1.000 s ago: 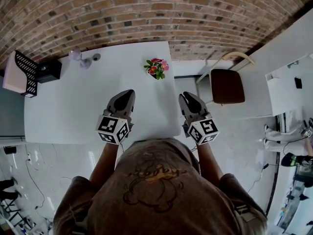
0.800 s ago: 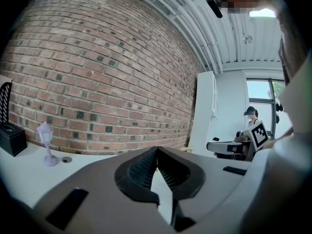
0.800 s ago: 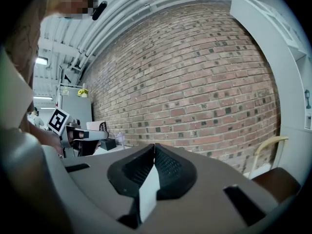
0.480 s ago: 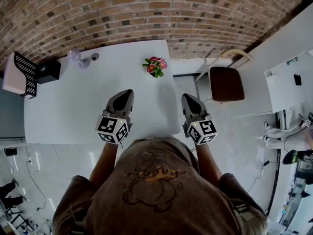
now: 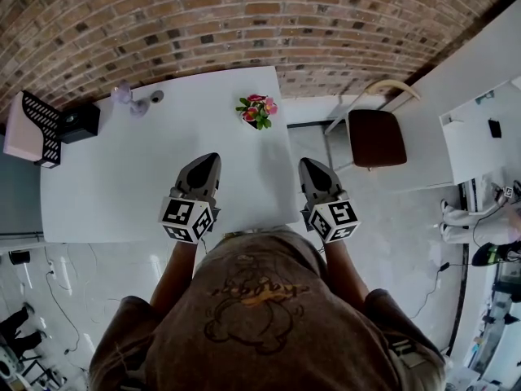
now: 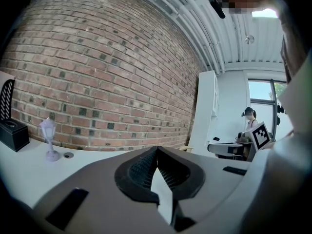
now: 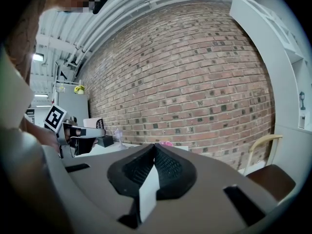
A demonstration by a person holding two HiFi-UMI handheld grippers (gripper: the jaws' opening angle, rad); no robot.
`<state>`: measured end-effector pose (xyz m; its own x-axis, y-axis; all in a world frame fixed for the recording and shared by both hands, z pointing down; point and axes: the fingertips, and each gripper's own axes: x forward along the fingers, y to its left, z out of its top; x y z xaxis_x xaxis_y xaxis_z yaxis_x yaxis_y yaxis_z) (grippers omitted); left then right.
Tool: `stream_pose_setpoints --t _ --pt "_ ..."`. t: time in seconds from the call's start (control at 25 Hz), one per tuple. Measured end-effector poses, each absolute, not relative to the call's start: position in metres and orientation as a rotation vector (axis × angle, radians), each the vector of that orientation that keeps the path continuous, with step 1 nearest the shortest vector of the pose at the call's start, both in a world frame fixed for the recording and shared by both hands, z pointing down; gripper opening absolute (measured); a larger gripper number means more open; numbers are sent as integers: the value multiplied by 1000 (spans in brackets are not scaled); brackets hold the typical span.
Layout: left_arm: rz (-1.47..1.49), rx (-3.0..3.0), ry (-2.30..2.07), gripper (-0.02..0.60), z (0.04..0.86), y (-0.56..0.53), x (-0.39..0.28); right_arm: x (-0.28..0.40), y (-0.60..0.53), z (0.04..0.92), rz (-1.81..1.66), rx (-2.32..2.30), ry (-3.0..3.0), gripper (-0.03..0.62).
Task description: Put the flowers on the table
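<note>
Head view gives the whole layout. The flowers (image 5: 259, 111) sit on the white table (image 5: 122, 186) near its far right edge, close to the brick wall and well apart from both grippers. The left gripper (image 5: 205, 163) is over the near part of the table, the right gripper (image 5: 310, 168) around its right edge.

You can't really read the fingers from up there, but each gripper view shows them: both pairs clenched tip to tip, nothing between them.

The right gripper view catches a bit of pink from the flowers just over its fingers, plus a brown chair (image 7: 270, 179) off to the right. The left gripper view doesn't get the flowers at all. It shows a little lilac lamp (image 6: 49, 139) and a black box (image 6: 12, 134) at the left instead.
</note>
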<state>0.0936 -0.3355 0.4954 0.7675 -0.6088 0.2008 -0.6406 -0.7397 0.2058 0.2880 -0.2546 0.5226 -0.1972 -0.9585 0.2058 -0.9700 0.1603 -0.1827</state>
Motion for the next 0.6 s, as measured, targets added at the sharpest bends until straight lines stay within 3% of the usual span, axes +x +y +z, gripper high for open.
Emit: stream_pose_setpoints --t 0.6 --pt "187 2689 -975 21 503 -342 99 299 -259 529 443 1988 -2340 3"
